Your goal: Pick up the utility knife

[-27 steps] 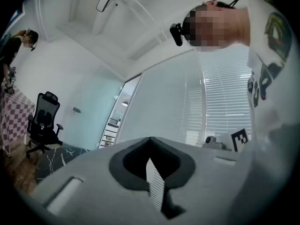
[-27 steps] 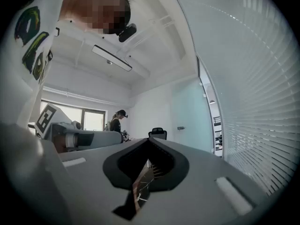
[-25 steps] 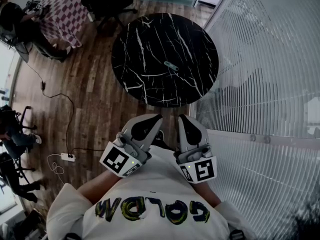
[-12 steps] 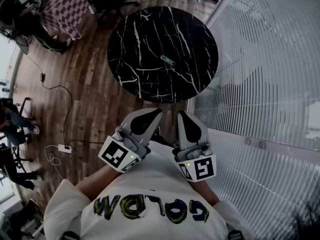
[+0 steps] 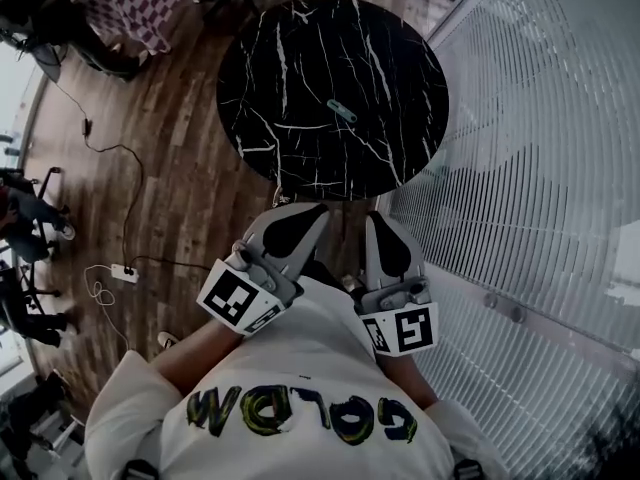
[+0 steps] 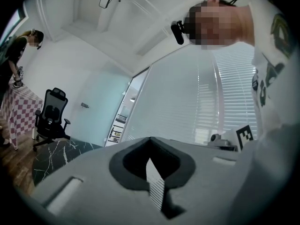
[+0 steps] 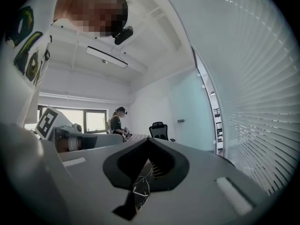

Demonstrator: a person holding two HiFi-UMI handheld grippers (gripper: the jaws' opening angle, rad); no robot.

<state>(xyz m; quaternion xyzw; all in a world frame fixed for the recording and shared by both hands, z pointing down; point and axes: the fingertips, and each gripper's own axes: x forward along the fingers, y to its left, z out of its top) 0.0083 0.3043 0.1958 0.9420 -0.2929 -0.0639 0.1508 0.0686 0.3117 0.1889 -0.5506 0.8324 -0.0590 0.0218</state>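
Note:
The utility knife, small and grey-blue, lies alone right of centre on the round black marble table. Both grippers are held close to my chest, short of the table's near edge and well apart from the knife. My left gripper is shut with nothing in it, and its closed jaws fill the bottom of the left gripper view. My right gripper is also shut and empty, with a strip of marble showing through the slit of its jaws. Neither gripper view shows the knife.
A wall of white blinds runs along the right, close to the table. Wooden floor lies to the left with a cable and power strip. A checkered table and an office chair stand beyond, with people at the far left.
Both grippers have moved together a little forward, so their tips now sit nearer the table's near edge. They stay shut and the knife has not moved.

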